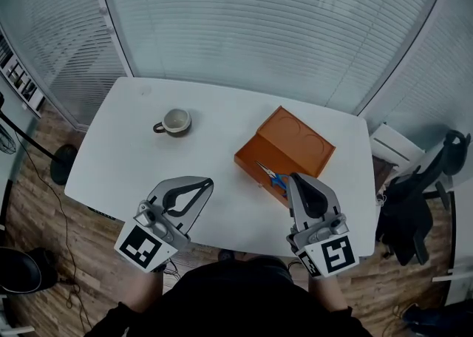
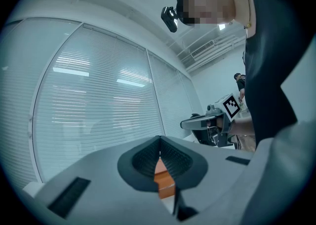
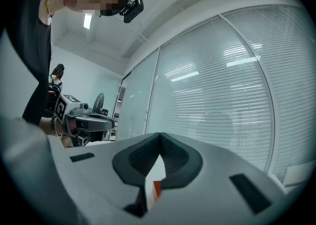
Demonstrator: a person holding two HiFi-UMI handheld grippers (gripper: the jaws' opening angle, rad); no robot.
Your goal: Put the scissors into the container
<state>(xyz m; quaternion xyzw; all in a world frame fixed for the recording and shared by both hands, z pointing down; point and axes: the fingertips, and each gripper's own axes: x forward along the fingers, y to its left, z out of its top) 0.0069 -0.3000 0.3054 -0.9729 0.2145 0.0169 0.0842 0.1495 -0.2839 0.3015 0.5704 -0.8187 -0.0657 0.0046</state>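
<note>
Left gripper point(image 1: 208, 182) sat level over the white table point(image 1: 118, 151), its fingers point(image 2: 140, 162) pressed together on nothing, with the mug point(image 1: 176, 121) beyond it. Moving right, there was the orange container point(image 1: 295, 140), and the blue-handled scissors point(image 1: 272, 176) lay across its near end. My right gripper point(image 1: 293, 178), closed and empty too, hung just right of those handles; I couldn't tell if it touched them.
</note>
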